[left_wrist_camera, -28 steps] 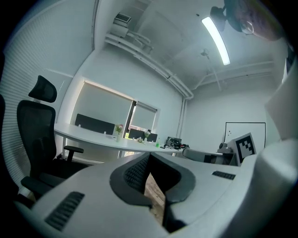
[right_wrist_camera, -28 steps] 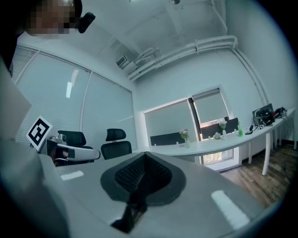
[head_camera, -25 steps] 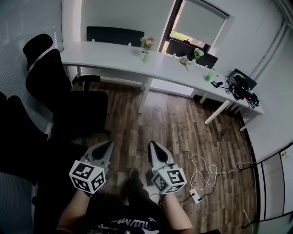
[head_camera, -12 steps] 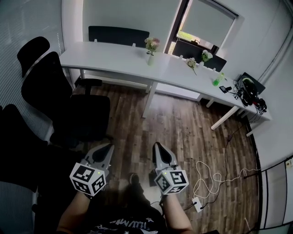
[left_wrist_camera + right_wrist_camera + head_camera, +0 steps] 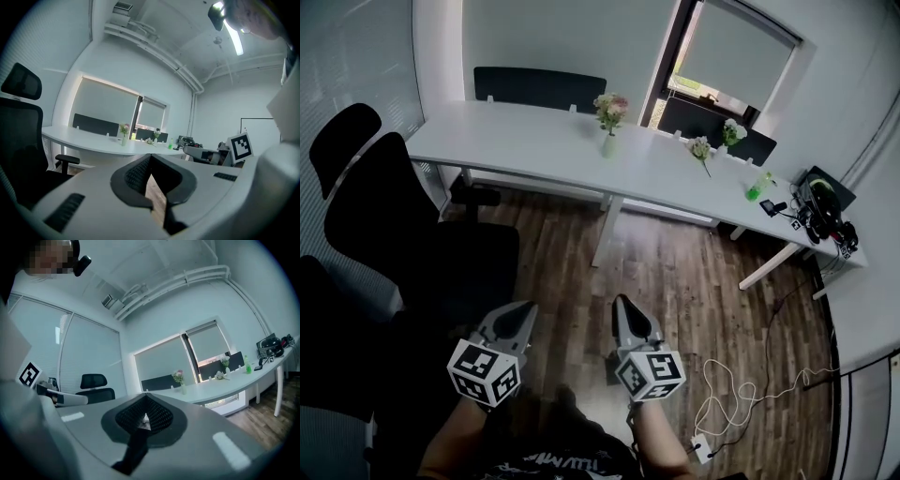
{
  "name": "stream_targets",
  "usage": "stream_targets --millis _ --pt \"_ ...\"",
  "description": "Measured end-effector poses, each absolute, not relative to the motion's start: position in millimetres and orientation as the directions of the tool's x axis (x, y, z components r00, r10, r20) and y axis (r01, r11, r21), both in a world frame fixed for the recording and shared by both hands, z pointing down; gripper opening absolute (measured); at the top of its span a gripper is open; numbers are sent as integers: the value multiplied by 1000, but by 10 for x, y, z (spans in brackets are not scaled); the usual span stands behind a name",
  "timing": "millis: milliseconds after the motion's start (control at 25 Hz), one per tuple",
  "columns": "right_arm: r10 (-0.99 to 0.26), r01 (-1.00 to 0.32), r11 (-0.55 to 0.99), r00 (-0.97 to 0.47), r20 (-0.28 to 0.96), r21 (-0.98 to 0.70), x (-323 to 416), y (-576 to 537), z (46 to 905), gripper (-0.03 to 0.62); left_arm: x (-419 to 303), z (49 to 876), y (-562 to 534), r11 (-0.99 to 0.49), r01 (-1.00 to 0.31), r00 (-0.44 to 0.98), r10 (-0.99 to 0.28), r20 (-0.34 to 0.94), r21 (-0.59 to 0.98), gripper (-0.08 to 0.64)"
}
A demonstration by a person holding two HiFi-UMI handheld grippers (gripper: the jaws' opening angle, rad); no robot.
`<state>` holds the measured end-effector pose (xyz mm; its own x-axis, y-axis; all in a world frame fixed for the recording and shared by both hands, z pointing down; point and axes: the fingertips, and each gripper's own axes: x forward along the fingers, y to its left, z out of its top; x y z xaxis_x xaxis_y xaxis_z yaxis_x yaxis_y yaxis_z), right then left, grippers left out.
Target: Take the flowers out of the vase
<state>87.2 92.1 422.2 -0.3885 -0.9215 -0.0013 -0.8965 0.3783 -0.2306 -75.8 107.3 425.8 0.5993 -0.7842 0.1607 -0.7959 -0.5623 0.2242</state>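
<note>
My left gripper and right gripper hang side by side over the floor, well short of the long desk ahead. On the desk, a vase with flowers in it stands near the middle. To its right lies a loose flower, with a second vase just behind it, then a bottle and devices at the far right end. Chairs stand to my left, and cables lie on the floor to my right.

The desk is white, the flowers pink, the floor brown wood-grain.
</note>
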Motion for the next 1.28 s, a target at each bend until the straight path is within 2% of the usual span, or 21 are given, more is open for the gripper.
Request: stream_targets --millis 600,920,1280 --pt "-928 -890 362 -371 -19 -277 1669 -499 4215 2 -24 4259 -281 -571 -797 602 -775 192 196 8" --pt "-918 -879 378 -396 6 -290 1596 -703 4299 2 68 4334 -598 -570 -794 606 -769 204 208 8" --pt "-945 -917 313 -327 15 -246 1782 -1510 4345 2 182 4383 -1591 -628 -751 658 -736 157 203 8"
